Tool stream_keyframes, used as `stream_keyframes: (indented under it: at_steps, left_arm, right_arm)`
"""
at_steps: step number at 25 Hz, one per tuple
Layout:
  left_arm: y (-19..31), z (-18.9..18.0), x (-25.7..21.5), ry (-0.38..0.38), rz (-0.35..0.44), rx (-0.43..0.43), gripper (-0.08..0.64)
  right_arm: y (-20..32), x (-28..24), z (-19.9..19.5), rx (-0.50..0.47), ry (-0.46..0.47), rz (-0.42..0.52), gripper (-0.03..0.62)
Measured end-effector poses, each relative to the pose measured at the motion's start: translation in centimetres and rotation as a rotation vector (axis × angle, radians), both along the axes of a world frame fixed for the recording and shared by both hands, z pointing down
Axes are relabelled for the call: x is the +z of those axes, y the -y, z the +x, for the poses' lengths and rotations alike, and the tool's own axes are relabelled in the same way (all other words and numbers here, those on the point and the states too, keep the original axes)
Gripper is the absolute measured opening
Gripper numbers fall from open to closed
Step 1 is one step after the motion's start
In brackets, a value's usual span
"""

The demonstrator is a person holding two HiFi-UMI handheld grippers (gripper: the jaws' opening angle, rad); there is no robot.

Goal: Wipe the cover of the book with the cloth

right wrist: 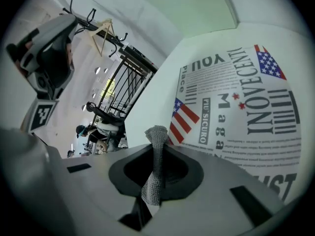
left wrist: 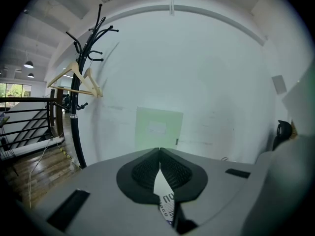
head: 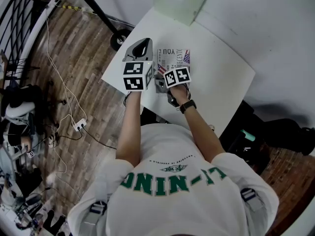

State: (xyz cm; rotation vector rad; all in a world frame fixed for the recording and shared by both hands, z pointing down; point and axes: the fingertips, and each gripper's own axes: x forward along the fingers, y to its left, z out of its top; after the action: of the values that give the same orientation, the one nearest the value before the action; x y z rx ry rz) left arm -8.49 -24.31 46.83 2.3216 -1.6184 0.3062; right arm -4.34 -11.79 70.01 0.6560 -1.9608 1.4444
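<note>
Book [head: 173, 57] lies flat, cover up, on the white surface [head: 216, 77], at 12 o'clock from the person, with a green box [head: 179, 1] further off at 12. Right gripper [right wrist: 157, 149] has its jaws clamped on a narrow fold of grey knit cloth [right wrist: 156, 163]. The cloth tip pokes out past the jaw tips, over the cover's flag corner; can't tell if it touches the cover. Left gripper [head: 140, 47] is at about 9 o'clock of the book, raised off the surface, jaws closed tip to tip with nothing gripped; only book print shows through the gap behind the tips. Risks, as I judge them: nothing pins the book, so a wiping push probably slides the thin book across the smooth surface instead of cleaning it. So little cloth sticks out that the hard jaw tips may scrape the cover. The thin pinch may also let the cloth drag out mid-stroke. Bringing the left jaws down on a corner first likely helps.
</note>
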Motion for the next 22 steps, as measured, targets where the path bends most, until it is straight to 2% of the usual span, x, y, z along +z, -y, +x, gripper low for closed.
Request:
stream_keyframes:
  at_steps: [5, 11, 14, 16, 19, 22]
  left_arm:
    - [0.1, -0.1, -0.5, -0.005, 0.013, -0.001, 0.014]
    - [0.1, 1.2, -0.7, -0.015, 0.013, 0.029, 0.014]
    - [0.1, 2.5, -0.8, -0.014, 0.017, 0.059, 0.014]
    - [0.0, 3.2, -0.9, -0.011, 0.019, 0.075, 0.014]
    - [-0.3, 3.5, -1.2, -0.005, 0.025, 0.084, 0.014]
    - [-0.4, 3.0, -1.4, -0.003, 0.028, 0.073, 0.014]
  right_arm:
    - [-0.2, 0.5, 3.3, 0.064, -0.009, -0.010, 0.041]
    - [0.8, 0.2, 13.1, 0.269, -0.053, -0.004, 0.040]
    - [1.0, 0.1, 16.4, 0.342, -0.062, 0.004, 0.040]
    - [1.0, 0.0, 17.0, 0.354, -0.065, 0.012, 0.038]
    - [1.0, 0.0, 16.9, 0.321, -0.121, 0.034, 0.038]
    - [1.1, -0.4, 14.7, 0.275, -0.126, 0.041, 0.040]
